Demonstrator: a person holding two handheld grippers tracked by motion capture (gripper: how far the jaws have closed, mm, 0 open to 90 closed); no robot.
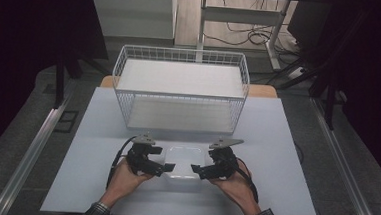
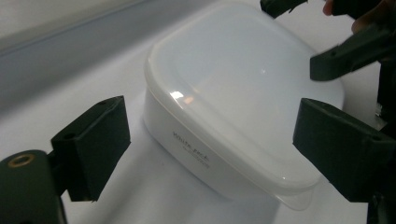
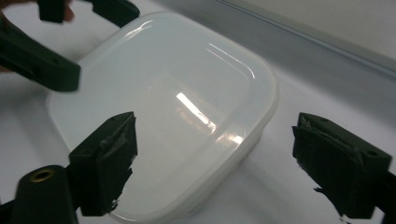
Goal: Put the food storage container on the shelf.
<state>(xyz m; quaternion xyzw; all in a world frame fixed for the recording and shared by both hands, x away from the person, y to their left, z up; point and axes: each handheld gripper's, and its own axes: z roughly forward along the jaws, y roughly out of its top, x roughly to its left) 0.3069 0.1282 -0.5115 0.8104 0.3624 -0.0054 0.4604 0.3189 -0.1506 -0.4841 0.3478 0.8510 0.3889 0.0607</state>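
A white plastic container (image 1: 184, 162) with a translucent lid sits on the pale table (image 1: 102, 132), near its front middle. My left gripper (image 1: 163, 169) is at the container's left side and my right gripper (image 1: 198, 172) at its right, each held in a hand. In the left gripper view the container (image 2: 233, 84) lies between the spread jaws of the left gripper (image 2: 215, 149), a small printed label on its side wall. In the right gripper view the lid (image 3: 163, 93) lies between the jaws of the right gripper (image 3: 224, 163), also spread. No pad presses on the container.
A white wire basket (image 1: 179, 89) stands at the back of the table, just behind the container. Metal rails (image 1: 30, 153) run along the floor on both sides. Desk legs and cables lie beyond the table's far edge.
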